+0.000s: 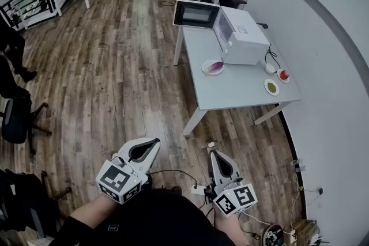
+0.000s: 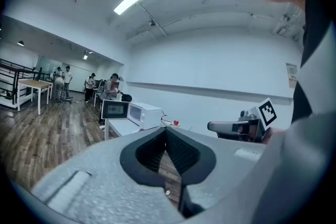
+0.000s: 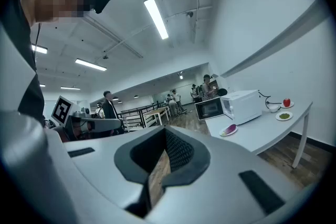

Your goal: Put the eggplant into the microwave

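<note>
A purple eggplant (image 1: pixel 214 67) lies on a white plate (image 1: pixel 206 71) on the grey table (image 1: pixel 242 95), just in front of the white microwave (image 1: pixel 242 37). The microwave's door (image 1: pixel 196 14) hangs open to the left. Both grippers are low and close to me, well short of the table, over the wood floor. My left gripper (image 1: pixel 154 141) is shut with nothing in it, and so is my right gripper (image 1: pixel 212 152). In the right gripper view the eggplant (image 3: pixel 229 129) and the microwave (image 3: pixel 244 105) are far off, beyond the shut gripper (image 3: pixel 166 131). The left gripper (image 2: pixel 166 134) points towards the distant microwave (image 2: pixel 142 113).
Right of the microwave, a small white bowl (image 1: pixel 269 68), a dish with something red (image 1: pixel 283 75) and a dish with something green (image 1: pixel 271 87) sit on the table. A wall runs along the right. A black office chair (image 1: pixel 14 118) stands at left. Cables and a power strip (image 1: pixel 199 187) lie near my feet.
</note>
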Available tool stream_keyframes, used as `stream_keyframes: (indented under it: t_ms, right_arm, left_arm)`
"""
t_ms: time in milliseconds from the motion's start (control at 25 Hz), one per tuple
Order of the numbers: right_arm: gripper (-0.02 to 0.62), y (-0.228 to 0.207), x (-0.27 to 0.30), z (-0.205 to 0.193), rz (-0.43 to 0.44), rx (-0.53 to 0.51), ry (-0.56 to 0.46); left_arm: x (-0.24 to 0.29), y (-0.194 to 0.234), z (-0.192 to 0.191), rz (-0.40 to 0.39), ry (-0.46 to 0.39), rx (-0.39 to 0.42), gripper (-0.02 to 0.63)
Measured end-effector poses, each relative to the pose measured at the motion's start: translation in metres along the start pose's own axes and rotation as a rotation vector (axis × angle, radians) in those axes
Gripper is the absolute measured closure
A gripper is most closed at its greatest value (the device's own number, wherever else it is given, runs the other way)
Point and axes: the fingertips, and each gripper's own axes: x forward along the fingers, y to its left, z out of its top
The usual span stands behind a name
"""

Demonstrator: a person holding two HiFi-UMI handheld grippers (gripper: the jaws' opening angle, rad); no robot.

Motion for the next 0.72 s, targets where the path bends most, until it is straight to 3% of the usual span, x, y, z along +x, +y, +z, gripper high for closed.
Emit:
stream_keyframes:
  t_ms: [720]
  right_arm:
    - [0.581,0.024,0.037,-0.017,-0.032,0.086,-0.03]
  left_arm:
    - [-0.019,0.051,-0.005,-0.038,0.005,-0.016,0.598]
